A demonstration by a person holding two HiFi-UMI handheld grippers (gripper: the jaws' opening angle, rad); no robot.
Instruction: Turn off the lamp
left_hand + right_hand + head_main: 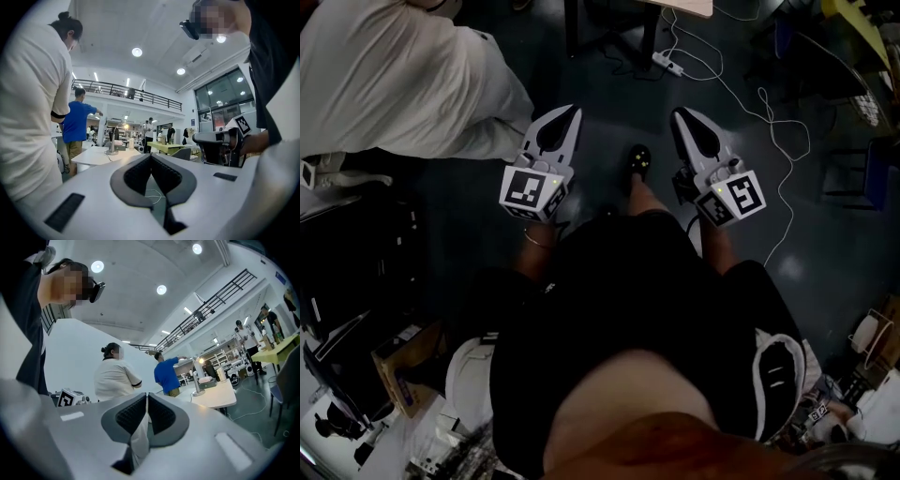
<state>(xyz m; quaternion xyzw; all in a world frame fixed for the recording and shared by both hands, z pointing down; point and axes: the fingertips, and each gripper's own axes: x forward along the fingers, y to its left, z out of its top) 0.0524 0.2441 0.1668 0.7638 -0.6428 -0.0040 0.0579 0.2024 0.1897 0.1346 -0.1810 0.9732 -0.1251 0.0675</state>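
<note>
Head view first: two grippers out in front over a dark floor, left gripper (567, 117) and right gripper (684, 120), one marker cube on each. Both pairs of jaws are pressed together with nothing in them. One shoe (639, 159) pokes out between them, one white cable (769, 103) snakes across the floor, and one person in white (394, 75) stands at top left

Left gripper view: jaws closed tip to tip, empty. Well beyond them is the lamp (112, 142), just the one, standing on a white table (93, 157). I count three round ceiling lights. The person in white fills the left edge, one person in blue (75, 124) stands by the table, and the right gripper shows off to the right

Right gripper view: jaws together here too, holding nothing. Same single lamp (198, 377) on the table, far off to the right, its head glowing, so it's lit. The person in blue stands just left of the table, and the person in white is left of them
</note>
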